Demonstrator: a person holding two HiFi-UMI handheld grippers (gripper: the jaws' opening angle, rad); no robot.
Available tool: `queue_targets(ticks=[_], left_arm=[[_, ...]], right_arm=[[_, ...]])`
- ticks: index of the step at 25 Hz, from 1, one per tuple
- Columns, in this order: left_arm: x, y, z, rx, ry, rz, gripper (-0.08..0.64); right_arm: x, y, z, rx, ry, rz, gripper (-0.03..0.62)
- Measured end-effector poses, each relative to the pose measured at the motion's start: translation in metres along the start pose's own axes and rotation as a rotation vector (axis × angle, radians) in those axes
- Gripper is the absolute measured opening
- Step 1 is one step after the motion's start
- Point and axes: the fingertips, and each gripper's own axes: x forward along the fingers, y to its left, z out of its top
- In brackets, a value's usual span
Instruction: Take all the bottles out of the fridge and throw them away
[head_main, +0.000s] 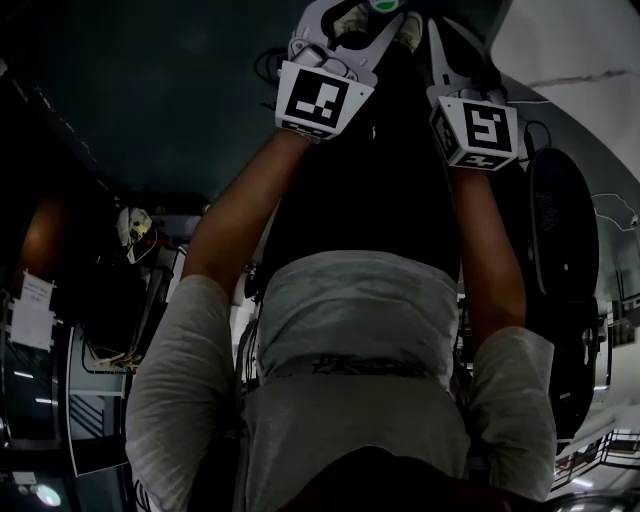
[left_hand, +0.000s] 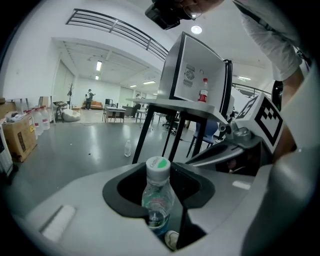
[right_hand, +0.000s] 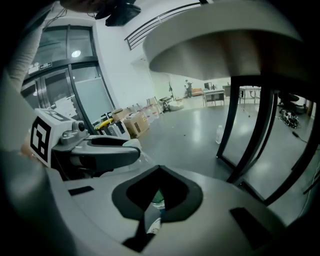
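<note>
Bottle first: the left gripper (left_hand: 159, 192) has its fingers closed partway onto a clear plastic bottle (left_hand: 157, 200), which sits between them with its white-and-green cap showing above the pads. Ahead of those fingers and higher up, a small white fridge (left_hand: 196, 70) stands open on a black-legged table (left_hand: 150, 122), and 1 red-labelled bottle (left_hand: 203, 91) stands inside it against the back wall. A 3rd bottle (left_hand: 128, 148) stands on the grey floor (left_hand: 75, 145) beyond the fingertips, near one of the table's legs.

The right gripper (right_hand: 157, 194) has its fingers pressed together, with nothing clamped between them. It sits just to the right of the left fingers, so the 2 grippers are side by side, each marker cube in the other's view. From the head view both grippers point away from the person, out past a light shirt (head_main: 350, 330), and the held bottle's green-marked cap peeks out at the left fingers' tips.
</note>
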Motion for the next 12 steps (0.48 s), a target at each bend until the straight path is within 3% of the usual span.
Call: queue_targets(ticks=[12], left_arm=[[0.028,0.002,-0.051,0.008,0.057,-0.003,0.150]], right_arm=[[0.015,-0.016,-0.026,-0.003,0.032,0.000,0.009]])
